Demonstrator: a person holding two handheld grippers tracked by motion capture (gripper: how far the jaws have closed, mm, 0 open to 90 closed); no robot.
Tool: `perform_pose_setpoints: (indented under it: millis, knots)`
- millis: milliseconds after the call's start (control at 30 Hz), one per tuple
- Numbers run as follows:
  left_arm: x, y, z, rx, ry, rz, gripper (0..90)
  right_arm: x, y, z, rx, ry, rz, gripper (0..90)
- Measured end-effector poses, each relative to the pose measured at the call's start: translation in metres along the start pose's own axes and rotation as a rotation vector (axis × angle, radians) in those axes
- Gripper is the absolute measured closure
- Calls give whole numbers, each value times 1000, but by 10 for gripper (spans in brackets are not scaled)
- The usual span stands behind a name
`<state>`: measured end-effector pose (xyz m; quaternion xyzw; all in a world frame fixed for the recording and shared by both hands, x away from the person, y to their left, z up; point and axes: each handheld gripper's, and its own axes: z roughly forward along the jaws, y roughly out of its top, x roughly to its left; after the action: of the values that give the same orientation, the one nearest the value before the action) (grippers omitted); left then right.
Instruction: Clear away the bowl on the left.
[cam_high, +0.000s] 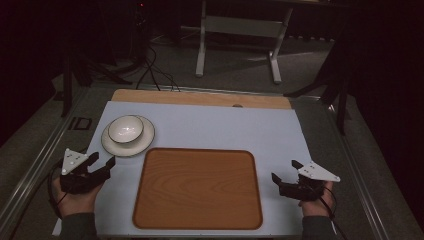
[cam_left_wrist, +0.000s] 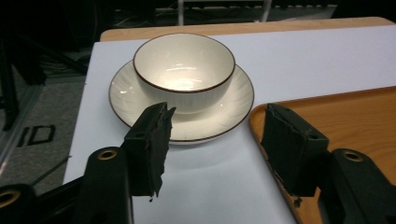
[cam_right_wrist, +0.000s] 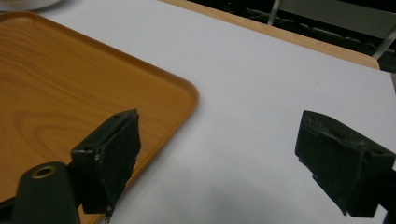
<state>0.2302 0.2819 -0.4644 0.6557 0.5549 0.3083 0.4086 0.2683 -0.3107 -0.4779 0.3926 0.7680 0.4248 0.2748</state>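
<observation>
A white bowl (cam_high: 126, 128) sits on a saucer (cam_high: 128, 143) beside the wooden tray (cam_high: 197, 188); the left gripper (cam_high: 101, 162) and right gripper (cam_high: 283, 171) flank the tray, jaws parted.

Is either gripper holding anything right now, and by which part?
Nothing. The left gripper is open short of the bowl; the right gripper is open over bare mat.

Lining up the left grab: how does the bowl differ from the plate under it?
The bowl is deep and upright; the plate is flat and wider, its rim showing all round. The bowl sits on the plate; the plate lies on the white mat. Both are cream, ribbed, with dark rims.
</observation>
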Motion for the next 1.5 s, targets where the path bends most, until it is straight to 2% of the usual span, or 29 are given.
perform_pose_setpoints:
  millis: [133,300,433,567,800,933,1167,1200,1300,1500]
  knots:
    - [0,0,1,0,-4,-4,434,0,-1,1,9,-8,2,138]
    - [-2,1,5,28,4,-2,435,0,1,0,-11,-7,7,138]
    - [-3,6,6,43,6,-5,440,-1,1,1,-16,-6,7,138]
    - [-4,14,10,38,15,15,434,0,2,1,-21,-3,4,138]
    - [2,27,15,19,25,8,416,2,2,1,-15,-8,-13,138]
    - [7,31,18,-4,26,-4,451,2,2,0,-24,-18,-18,135]
    - [16,33,30,21,28,-13,466,2,3,-1,-26,-20,-20,135]
    - [18,34,36,41,31,-22,466,2,3,0,-28,-18,-20,135]
    - [23,36,43,55,39,-38,482,3,3,0,-28,-20,-22,133]
    - [29,40,58,84,66,-36,483,3,3,-1,-34,-24,-22,133]
